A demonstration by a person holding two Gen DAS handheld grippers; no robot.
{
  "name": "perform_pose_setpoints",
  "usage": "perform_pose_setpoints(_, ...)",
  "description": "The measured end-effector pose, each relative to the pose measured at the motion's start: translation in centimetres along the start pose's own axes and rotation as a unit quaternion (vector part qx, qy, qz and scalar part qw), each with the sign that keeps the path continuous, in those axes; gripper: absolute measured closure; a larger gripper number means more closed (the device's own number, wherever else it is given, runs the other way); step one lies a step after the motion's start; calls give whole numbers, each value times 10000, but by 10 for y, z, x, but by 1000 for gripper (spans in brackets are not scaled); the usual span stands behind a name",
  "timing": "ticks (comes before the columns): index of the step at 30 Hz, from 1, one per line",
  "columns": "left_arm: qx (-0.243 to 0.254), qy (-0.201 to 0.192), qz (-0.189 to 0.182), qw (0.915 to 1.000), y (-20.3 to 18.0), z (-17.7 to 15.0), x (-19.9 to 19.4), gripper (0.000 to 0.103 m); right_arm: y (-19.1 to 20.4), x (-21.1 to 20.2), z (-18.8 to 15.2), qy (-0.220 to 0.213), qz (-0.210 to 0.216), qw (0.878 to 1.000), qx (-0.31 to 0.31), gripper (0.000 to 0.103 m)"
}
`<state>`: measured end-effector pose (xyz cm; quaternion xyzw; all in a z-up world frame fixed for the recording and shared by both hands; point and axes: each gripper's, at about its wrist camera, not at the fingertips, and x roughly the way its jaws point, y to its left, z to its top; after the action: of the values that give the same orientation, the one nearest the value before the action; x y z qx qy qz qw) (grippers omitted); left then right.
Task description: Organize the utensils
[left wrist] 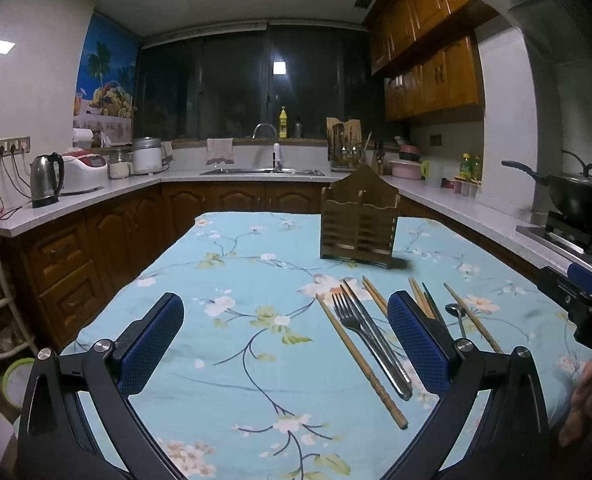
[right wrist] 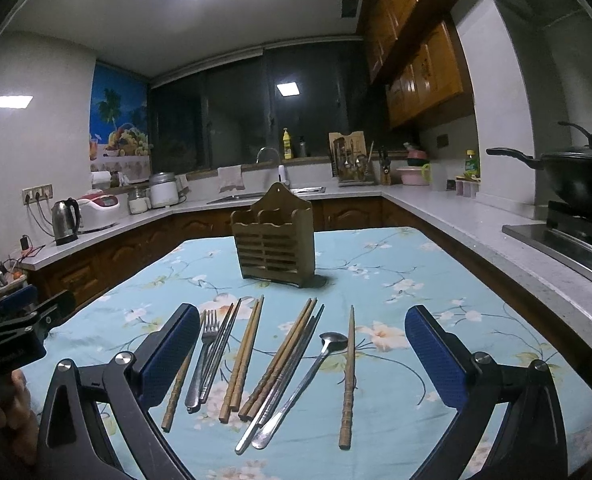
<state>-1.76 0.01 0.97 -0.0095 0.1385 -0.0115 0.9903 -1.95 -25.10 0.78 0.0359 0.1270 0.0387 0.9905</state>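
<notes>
A brown wooden utensil holder (right wrist: 274,240) stands upright at the far middle of the blue floral tablecloth (right wrist: 415,280); it also shows in the left wrist view (left wrist: 357,222). In front of it lie a metal fork (right wrist: 204,354), a metal spoon (right wrist: 307,380), metal chopsticks (right wrist: 220,356) and several wooden chopsticks (right wrist: 248,356), one wooden chopstick (right wrist: 348,376) apart at the right. My right gripper (right wrist: 301,360) is open and empty above these utensils. My left gripper (left wrist: 286,344) is open and empty, left of the fork (left wrist: 355,332) and a wooden chopstick (left wrist: 359,364).
Kitchen counters surround the table. A kettle (left wrist: 46,180) and rice cooker (left wrist: 82,172) stand at the left, a sink (left wrist: 262,171) at the back, a black wok (right wrist: 575,184) on the stove at the right. The right gripper's body (left wrist: 583,300) shows at the left view's right edge.
</notes>
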Motion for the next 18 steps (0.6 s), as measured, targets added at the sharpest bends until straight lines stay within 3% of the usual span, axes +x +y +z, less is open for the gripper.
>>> perform_pose_setpoints(18, -9, 49, -59, 10000, -1, -5, 5, 0, 2, 1, -2, 5, 0, 10000, 0, 0)
